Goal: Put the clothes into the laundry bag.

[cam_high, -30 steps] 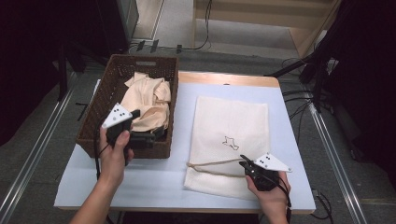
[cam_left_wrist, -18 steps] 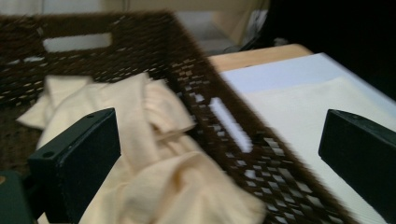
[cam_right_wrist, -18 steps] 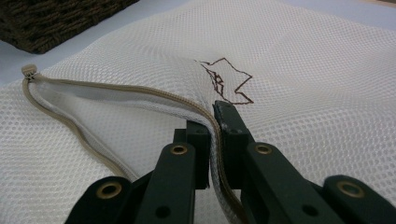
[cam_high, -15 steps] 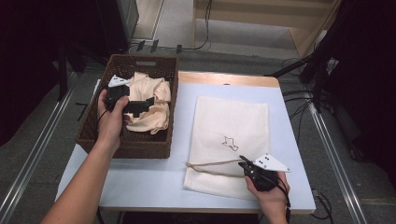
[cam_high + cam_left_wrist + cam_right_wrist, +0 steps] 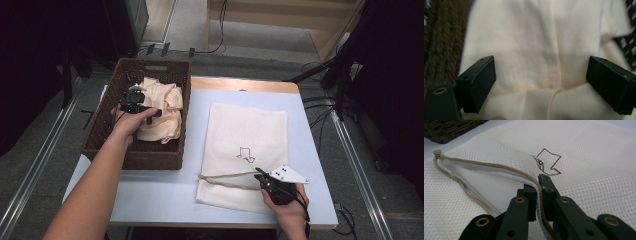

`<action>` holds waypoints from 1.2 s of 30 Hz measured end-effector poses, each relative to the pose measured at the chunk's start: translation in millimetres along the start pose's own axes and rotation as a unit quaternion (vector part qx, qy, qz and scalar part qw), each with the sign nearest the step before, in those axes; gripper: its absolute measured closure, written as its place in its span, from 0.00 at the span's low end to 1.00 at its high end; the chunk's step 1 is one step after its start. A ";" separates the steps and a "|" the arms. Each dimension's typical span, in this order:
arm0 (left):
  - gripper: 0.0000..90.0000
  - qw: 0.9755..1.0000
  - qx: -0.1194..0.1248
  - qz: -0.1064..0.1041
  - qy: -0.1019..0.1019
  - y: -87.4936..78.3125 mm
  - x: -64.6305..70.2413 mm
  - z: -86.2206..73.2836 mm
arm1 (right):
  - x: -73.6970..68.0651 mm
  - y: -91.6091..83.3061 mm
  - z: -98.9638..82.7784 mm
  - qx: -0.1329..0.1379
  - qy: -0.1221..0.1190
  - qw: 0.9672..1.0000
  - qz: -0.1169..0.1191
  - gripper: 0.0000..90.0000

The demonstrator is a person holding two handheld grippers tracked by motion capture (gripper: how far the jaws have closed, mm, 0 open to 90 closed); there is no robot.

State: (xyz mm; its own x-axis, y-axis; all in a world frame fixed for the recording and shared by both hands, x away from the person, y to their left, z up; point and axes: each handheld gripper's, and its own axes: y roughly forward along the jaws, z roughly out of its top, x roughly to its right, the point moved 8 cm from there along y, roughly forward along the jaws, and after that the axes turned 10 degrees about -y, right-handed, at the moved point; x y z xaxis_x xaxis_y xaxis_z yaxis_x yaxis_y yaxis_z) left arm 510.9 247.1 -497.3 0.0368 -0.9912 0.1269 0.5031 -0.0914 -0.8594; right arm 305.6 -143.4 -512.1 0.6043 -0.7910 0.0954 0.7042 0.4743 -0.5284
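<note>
Table: pale blue-white top with a wooden strip along its far edge, standing on grey floor between two metal rails.
Wicker basket: dark brown, rectangular, on the table's 9 o'clock side, its long axis running from 6 to 12 o'clock; a corner of it shows at the 11 o'clock corner of the right gripper view.
Mesh laundry bag: off-white, lying flat on the table at 3 o'clock of the basket, just beside it but apart. A small brown outline motif is printed near its middle. In the right gripper view the mesh is fine and honeycombed.
Cream garment: crumpled cloth heaped inside the basket, mostly toward its 3 o'clock wall. In the left gripper view the cloth has a stitched hem fold at 6 o'clock.
Zipper: tan, running across the bag's near end; unzipped, with the upper edge lifted so the mouth gapes. Its end tab sits at 10 o'clock in the right gripper view.
Left gripper: held over the basket, down among the cream garment. Its jaws stand wide apart, with cloth between and beneath them; whether the pads touch the cloth I cannot tell.
Right gripper: at the bag's near end, around 5 o'clock on the table, a grey plate on top. Its jaws are closed tight on the zipper's upper edge, pinching mesh and tape together.
</note>
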 end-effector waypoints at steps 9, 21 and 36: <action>0.83 0.997 -0.053 -0.029 0.045 -4.6 14.3 -15.0 | -0.8 1.6 -2.3 -0.003 0.001 1.000 0.003 0.96; 0.27 0.973 -0.049 -0.207 0.084 -53.8 42.8 -12.0 | -1.3 3.5 -5.3 -0.008 0.003 1.000 0.004 0.96; 0.36 0.998 0.008 -0.045 -0.034 18.2 24.9 26.4 | -2.5 5.6 -8.7 -0.009 0.006 1.000 0.013 0.95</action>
State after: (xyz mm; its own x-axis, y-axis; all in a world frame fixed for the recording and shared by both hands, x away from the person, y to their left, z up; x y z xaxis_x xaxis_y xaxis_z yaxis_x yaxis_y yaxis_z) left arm 543.8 223.4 -496.8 0.0495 -0.9700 0.2382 0.5208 -0.1784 -0.8348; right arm 304.8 -142.1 -522.6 0.6178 -0.7830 0.0717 0.6815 0.4877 -0.5456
